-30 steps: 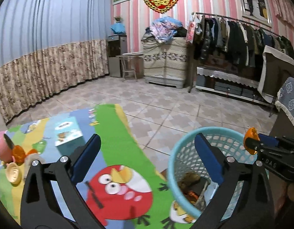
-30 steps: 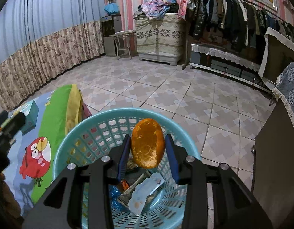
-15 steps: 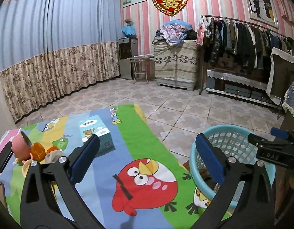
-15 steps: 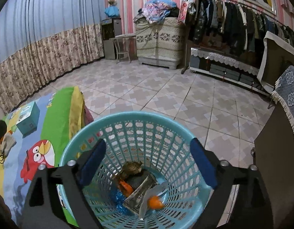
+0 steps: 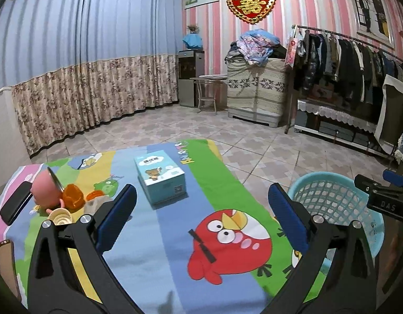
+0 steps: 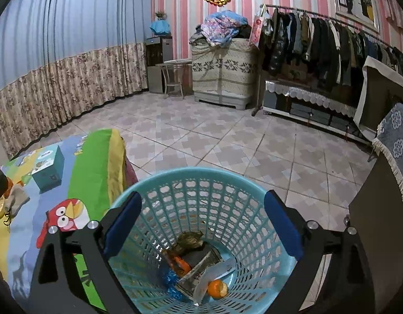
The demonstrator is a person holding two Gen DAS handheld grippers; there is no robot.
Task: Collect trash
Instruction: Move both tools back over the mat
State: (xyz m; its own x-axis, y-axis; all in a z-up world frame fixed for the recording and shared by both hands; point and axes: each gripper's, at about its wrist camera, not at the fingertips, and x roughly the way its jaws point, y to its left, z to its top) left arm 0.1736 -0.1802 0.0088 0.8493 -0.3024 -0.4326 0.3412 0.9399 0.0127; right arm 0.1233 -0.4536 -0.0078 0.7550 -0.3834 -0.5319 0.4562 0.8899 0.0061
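A light blue plastic basket stands on the floor beside the table, also in the left wrist view. In it lie an orange peel, crumpled paper and wrappers. My right gripper hangs open and empty over the basket. My left gripper is open and empty above the cartoon tablecloth. At the table's left lie orange peel pieces, a cream cup and a crumpled tissue.
A teal tissue box stands mid-table. A pink round toy and a black phone lie at the left edge. A dark cabinet stands right of the basket. Tiled floor lies beyond.
My right gripper opened and dropped the orange peel into the basket. My left gripper swung left, away from the basket and over the table.
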